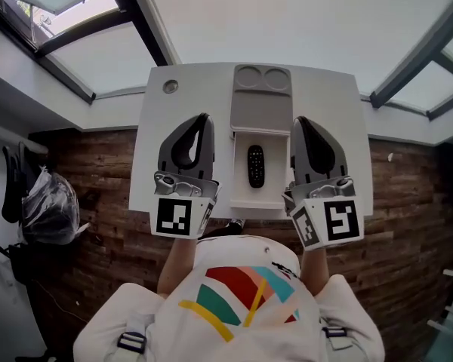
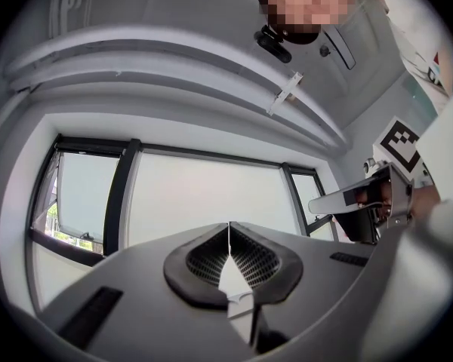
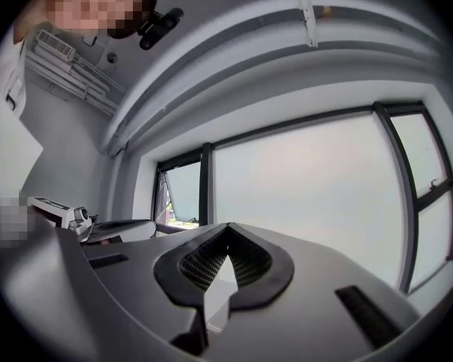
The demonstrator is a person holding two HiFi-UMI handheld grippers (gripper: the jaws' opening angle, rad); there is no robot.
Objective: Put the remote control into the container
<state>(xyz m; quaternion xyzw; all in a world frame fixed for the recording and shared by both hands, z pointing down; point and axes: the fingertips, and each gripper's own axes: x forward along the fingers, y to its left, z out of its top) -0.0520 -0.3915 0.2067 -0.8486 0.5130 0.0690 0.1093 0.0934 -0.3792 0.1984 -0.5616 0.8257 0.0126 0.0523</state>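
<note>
Only the head view shows the white tabletop (image 1: pixel 174 111) and the grey container (image 1: pixel 261 115) on it. The black remote control (image 1: pixel 255 166) lies inside the container's open near compartment, and neither tool touches it. The left gripper (image 1: pixel 203 119) hangs just left of the container and the right gripper (image 1: pixel 300 121) just right of it. Only the two gripper views show the fingers: each pair is pressed together with nothing between. They face windows and a ceiling, with the container out of sight. From the head view the fingers' gap cannot be judged, and the remote control's buttons are too small to make out.
</note>
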